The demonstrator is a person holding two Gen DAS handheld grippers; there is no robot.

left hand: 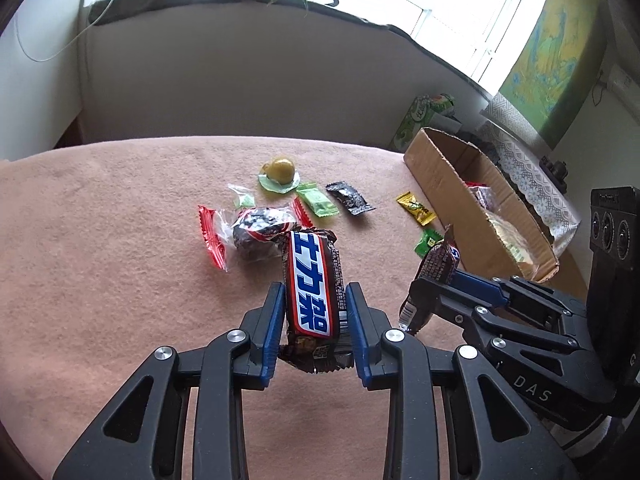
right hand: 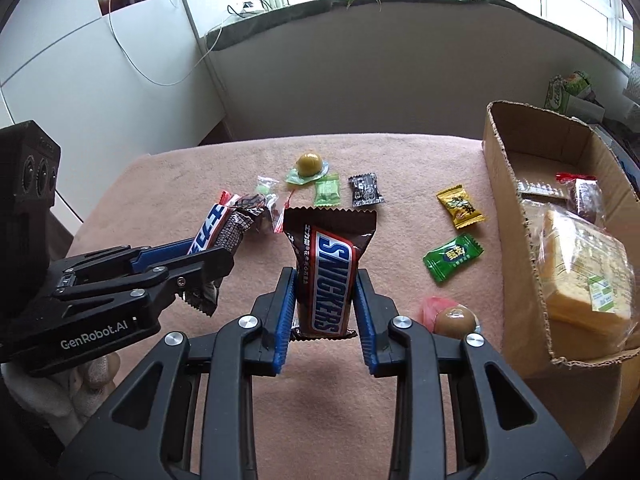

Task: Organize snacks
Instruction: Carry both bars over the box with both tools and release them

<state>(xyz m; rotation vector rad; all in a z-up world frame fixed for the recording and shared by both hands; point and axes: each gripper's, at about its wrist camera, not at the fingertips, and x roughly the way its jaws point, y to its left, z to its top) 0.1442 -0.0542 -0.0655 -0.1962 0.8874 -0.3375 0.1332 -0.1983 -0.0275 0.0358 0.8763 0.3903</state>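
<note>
While both tongs (left hand: 313,322) (right hand: 323,306) grip bars, box (right hand: 504,184) contents blur — edge cropped.

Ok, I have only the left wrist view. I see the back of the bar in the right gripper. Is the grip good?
Observer: Yes. In the right wrist view the right gripper is shut on a Snickers bar, which stands upright with a pad on each side.
Operator: Is something on the cloth near it that I cannot see?
Observer: A brown ball sweet on a pink wrapper lies just beside its right finger.
Operator: And is there room in the box?
Observer: The near end of the box is filled by a pale clear-wrapped pack. The far end shows bare floor.
</note>
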